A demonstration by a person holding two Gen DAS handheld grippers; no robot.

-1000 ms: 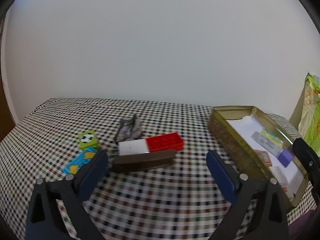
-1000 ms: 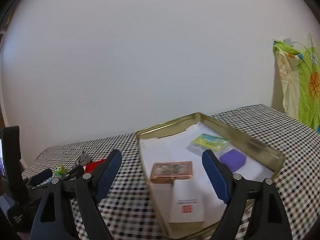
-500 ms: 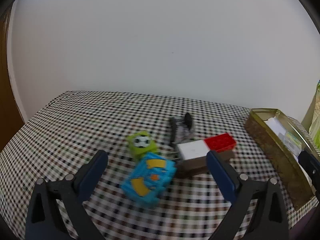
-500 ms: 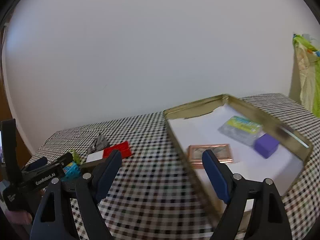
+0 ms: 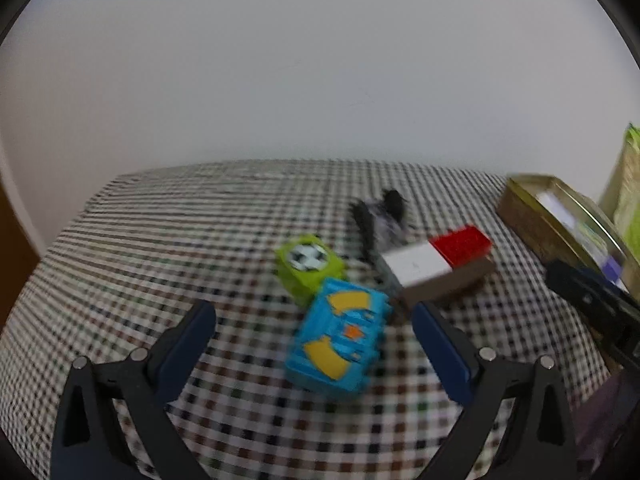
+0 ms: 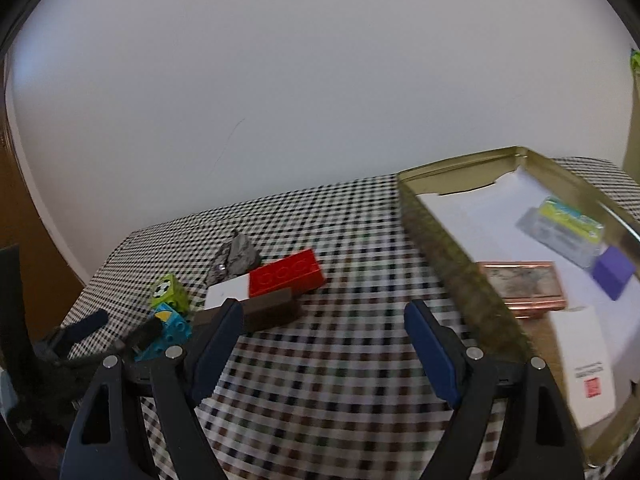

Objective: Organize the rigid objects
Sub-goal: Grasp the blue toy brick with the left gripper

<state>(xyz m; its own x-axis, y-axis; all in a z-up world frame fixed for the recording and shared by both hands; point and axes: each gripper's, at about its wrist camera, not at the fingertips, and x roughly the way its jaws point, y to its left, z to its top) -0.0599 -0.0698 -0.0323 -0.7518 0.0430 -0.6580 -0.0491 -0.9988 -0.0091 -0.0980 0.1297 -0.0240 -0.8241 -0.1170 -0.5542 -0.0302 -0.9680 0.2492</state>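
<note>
both tools stand with jaws wide apart and nothing between the pads: the left gripper [image 5: 314, 322] hovers over the checked tablecloth [image 5: 160, 240] with the blue block [image 5: 340, 340] framed between its fingers, and the right gripper [image 6: 324, 324] hangs above bare cloth beside the gold tin [image 6: 452, 276]. the blue block lies against the green football cube [image 5: 310, 266], just beside the white box [image 5: 416, 264], red brick [image 5: 462, 242] and brown bar [image 5: 448, 286], with a grey crumpled piece [image 5: 382, 216] behind. inside the tin sit a copper case [image 6: 524, 284], a purple cube [image 6: 612, 274], a clear packet [image 6: 560, 224] and a white card [image 6: 584, 360].
</note>
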